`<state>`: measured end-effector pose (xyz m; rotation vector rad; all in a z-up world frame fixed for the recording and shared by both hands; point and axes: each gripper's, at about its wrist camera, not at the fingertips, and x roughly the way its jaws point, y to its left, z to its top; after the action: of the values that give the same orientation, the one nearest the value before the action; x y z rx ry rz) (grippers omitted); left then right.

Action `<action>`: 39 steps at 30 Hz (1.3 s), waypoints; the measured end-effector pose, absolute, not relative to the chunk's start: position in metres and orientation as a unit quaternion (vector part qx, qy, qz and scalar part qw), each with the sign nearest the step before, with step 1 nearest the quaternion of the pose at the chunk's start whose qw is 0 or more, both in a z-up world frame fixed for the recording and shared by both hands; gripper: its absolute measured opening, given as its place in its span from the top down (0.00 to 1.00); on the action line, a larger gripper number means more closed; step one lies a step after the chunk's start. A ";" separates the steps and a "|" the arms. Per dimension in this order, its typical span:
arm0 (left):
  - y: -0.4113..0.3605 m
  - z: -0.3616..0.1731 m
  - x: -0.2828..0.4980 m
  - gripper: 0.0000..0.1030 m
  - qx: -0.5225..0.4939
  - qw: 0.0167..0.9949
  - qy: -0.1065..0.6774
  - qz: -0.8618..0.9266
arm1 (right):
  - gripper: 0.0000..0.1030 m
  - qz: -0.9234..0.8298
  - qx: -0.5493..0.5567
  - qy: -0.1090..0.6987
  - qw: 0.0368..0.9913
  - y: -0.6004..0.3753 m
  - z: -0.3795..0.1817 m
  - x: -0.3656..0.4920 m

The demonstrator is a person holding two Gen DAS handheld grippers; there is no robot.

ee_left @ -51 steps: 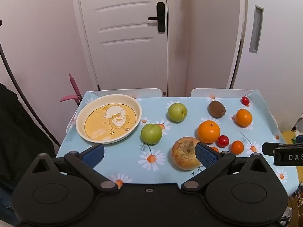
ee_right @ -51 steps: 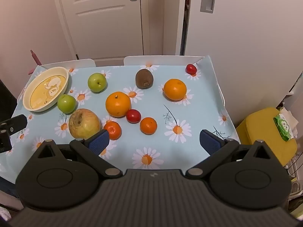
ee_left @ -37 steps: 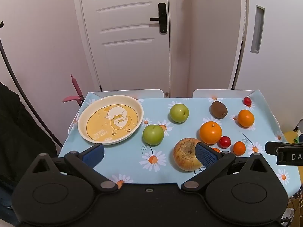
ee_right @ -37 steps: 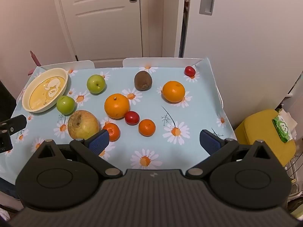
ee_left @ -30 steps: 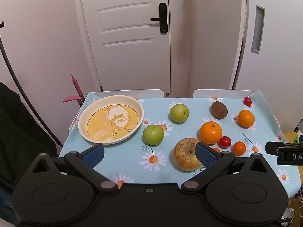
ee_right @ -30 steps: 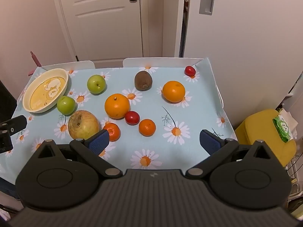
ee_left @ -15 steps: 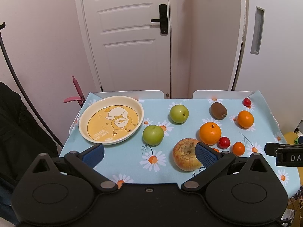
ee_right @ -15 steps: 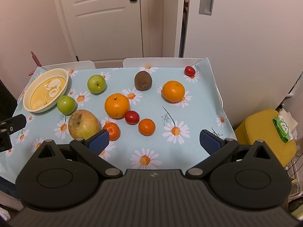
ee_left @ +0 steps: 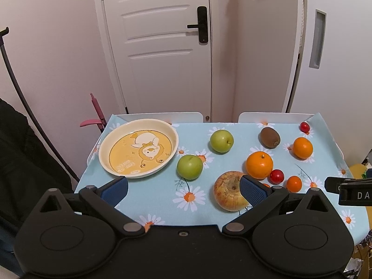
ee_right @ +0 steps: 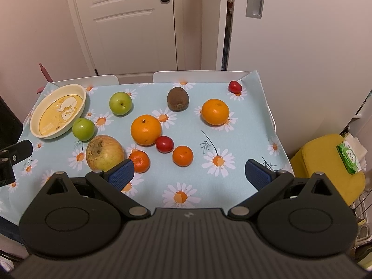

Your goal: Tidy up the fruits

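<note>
A yellow cartoon plate [ee_left: 105, 147] [ee_right: 34, 121] lies empty at the table's far left. Loose on the daisy cloth are two green apples [ee_left: 189, 167] [ee_left: 221, 141], a large yellowish apple [ee_left: 229, 190] [ee_right: 104, 152], two large oranges [ee_right: 145, 129] [ee_right: 215, 112], small tangerines [ee_right: 182, 155] [ee_right: 139, 161], a kiwi [ee_right: 177, 98] and red fruits [ee_right: 164, 144] [ee_right: 234, 86]. My left gripper [ee_left: 183, 189] is open and empty above the near edge. My right gripper [ee_right: 189, 175] is open and empty above the near right.
A white door [ee_left: 160, 46] and wall stand behind the table. Two white chair backs [ee_right: 200, 75] touch the far edge. A yellow bin [ee_right: 325, 162] sits on the floor to the right. A dark garment [ee_left: 21, 162] hangs at the left.
Both grippers have drifted slightly; the views shift a little. No fruit has moved and both grippers stay open.
</note>
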<state>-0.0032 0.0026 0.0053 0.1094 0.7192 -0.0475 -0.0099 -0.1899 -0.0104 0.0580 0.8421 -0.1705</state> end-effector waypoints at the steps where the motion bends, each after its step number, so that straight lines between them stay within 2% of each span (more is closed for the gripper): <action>1: 0.003 0.005 -0.003 0.00 0.053 0.934 0.352 -0.024 | 0.00 -0.083 0.028 0.408 0.909 -0.190 -0.010 -0.010; 39: 0.001 0.003 -0.001 0.00 0.050 0.933 0.356 -0.026 | 0.00 -0.082 0.027 0.405 0.910 -0.189 -0.006 -0.009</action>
<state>-0.0007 0.0014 0.0026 0.1031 0.7293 -0.0525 -0.0088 -0.1888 -0.0055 0.0565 0.8343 -0.1692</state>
